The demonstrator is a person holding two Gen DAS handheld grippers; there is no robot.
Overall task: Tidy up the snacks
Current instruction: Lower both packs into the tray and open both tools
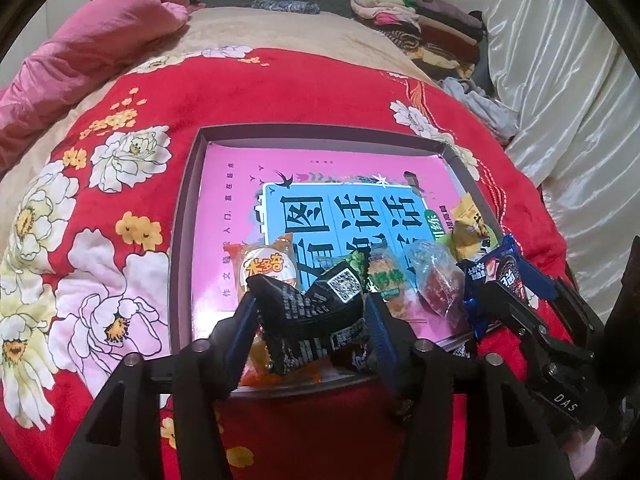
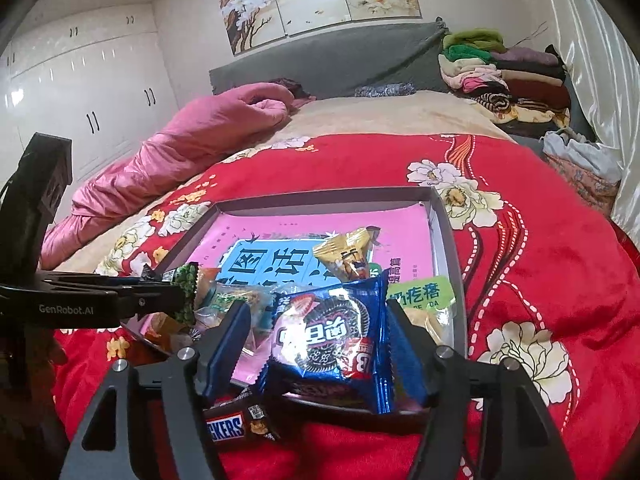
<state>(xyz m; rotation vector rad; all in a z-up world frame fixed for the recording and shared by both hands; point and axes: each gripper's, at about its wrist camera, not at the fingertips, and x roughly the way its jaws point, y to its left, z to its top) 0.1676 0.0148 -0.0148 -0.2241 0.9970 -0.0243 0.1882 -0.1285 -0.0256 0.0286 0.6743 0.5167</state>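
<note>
Left wrist view: both packets over the box, jaws part-spread

Step in hand, by my reading: dropping snacks into the shallow box (image 1: pixel 188 216) on the red floral blanket (image 1: pixel 100 200).

Left gripper (image 1: pixel 310 312) brackets a black snack packet (image 1: pixel 312 316) at the box's near edge; jaws part-spread. Cannot tell whether the pads press it.

Right gripper (image 2: pixel 320 344) brackets a blue cookie packet (image 2: pixel 328 340) over the near right corner; visible gaps both sides, so it looks released.

Orange packet (image 1: pixel 268 268) and Snickers bar (image 2: pixel 236 428) lie close by.

Next: back both grippers off cleanly, then fetch the Snickers, which lies outside the near edge.
</note>
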